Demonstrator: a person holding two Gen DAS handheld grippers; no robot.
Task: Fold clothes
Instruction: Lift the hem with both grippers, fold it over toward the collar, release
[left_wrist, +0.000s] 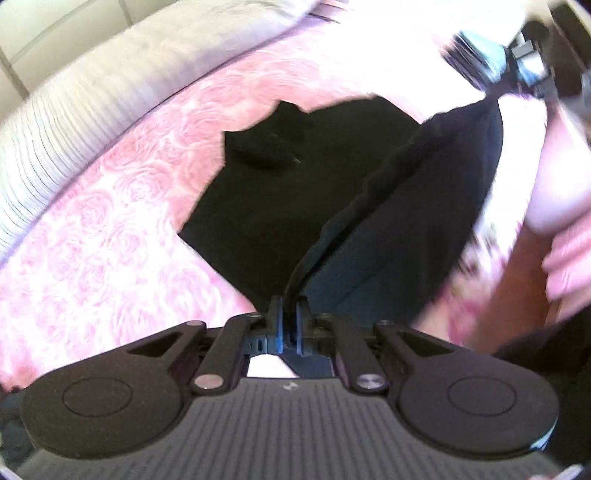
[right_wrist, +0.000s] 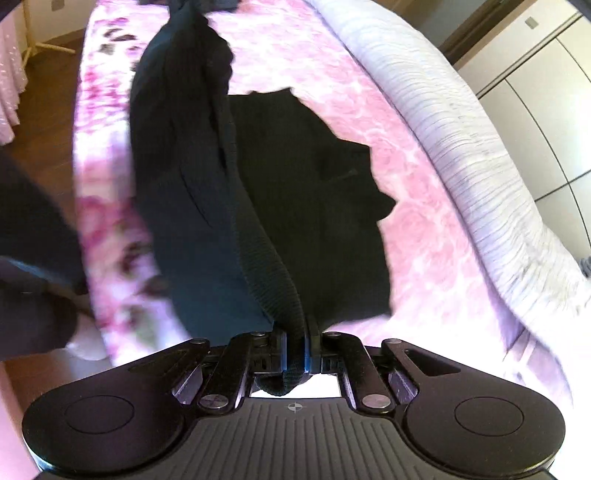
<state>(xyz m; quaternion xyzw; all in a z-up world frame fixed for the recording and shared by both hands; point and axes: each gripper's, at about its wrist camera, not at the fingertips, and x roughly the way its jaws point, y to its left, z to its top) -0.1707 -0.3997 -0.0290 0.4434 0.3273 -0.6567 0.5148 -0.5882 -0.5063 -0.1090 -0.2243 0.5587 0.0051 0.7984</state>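
A black garment (left_wrist: 295, 192) lies on a pink rose-patterned bedspread (left_wrist: 110, 240). Its near ribbed hem is lifted and stretched between both grippers, while the far part with the collar lies flat. My left gripper (left_wrist: 290, 314) is shut on one end of the hem. My right gripper (right_wrist: 295, 343) is shut on the other end, with the ribbed band (right_wrist: 258, 236) bunched between its pads. The right gripper also shows in the left wrist view (left_wrist: 524, 62), far right, holding the cloth up. The garment (right_wrist: 314, 206) fills the middle of the right wrist view.
A pale ribbed blanket (left_wrist: 92, 92) lies rolled along the far side of the bed, also in the right wrist view (right_wrist: 480, 147). Wooden floor (right_wrist: 44, 110) runs beside the bed edge. White cupboard doors (right_wrist: 535, 74) stand behind. A person's hand (left_wrist: 569, 254) is at right.
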